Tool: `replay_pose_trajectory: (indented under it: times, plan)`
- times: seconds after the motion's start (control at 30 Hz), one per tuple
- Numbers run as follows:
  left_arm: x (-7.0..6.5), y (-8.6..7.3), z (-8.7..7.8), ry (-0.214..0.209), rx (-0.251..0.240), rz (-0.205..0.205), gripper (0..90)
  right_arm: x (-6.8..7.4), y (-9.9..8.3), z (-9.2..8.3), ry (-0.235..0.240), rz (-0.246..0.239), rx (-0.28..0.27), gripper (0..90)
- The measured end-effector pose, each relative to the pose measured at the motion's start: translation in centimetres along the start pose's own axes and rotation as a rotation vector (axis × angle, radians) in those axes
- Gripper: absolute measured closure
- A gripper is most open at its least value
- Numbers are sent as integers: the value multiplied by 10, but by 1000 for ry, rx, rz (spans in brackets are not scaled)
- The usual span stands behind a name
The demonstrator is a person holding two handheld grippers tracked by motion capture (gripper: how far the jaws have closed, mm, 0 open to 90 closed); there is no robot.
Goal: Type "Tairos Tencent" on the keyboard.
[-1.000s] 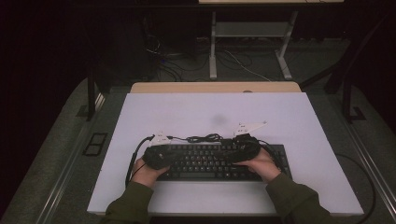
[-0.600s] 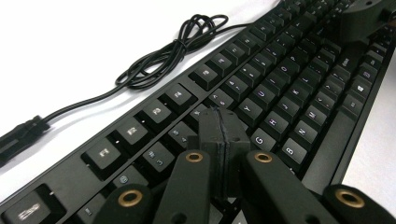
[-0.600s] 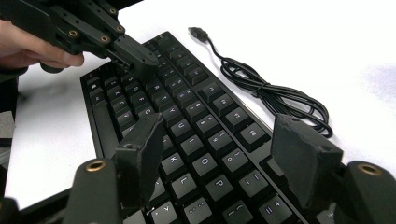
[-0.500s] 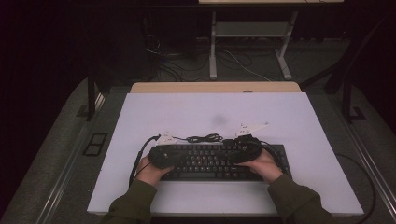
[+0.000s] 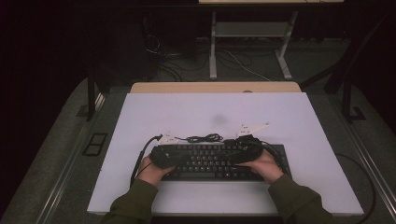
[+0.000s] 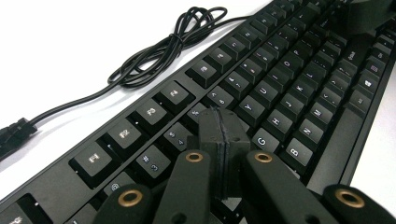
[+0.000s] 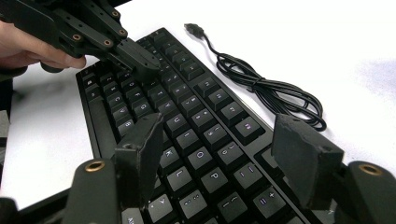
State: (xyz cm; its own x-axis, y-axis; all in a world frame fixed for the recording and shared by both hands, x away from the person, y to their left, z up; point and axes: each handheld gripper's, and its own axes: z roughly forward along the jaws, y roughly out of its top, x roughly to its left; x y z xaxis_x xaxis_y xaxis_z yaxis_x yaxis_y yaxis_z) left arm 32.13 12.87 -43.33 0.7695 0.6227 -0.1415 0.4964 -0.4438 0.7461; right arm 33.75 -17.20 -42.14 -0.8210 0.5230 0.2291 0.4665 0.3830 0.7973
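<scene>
White table [image 5: 289, 112], black keyboard [image 5: 210, 163] unmoved; left gripper [image 6: 222, 140] jaws together, right gripper [image 7: 219, 154] jaws apart, as before.

One keyboard [image 5: 219, 161], one coiled cable [image 5: 203, 138], two grippers, one table [image 5: 187, 107].

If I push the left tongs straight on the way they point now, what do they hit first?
Probably the keyboard: the shut left tongs slant down at its keys near the number row, around the T key. Depth is unclear, so they may already touch.
</scene>
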Motion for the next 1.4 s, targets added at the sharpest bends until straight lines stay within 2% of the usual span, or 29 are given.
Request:
replay_pose_trajectory:
  times: [0.47,0.8,0.83,1.0,1.3,1.4]
  plan:
    - [-1,0,2,1,4,4,887,0,0,1,-1,-4,6,341]
    - [-1,0,2,6,21,24,888,1,0,1,-3,-13,9,341]
    - [-2,0,3,7,13,15,888,1,0,1,-4,-12,9,341]
    - [-2,2,-2,18,5,27,887,1,0,0,-4,-13,8,341]
    - [-1,3,-7,17,-25,16,886,0,0,0,-3,-13,7,341]
    - [-1,3,-9,16,-34,18,848,0,0,0,-5,-11,3,341]
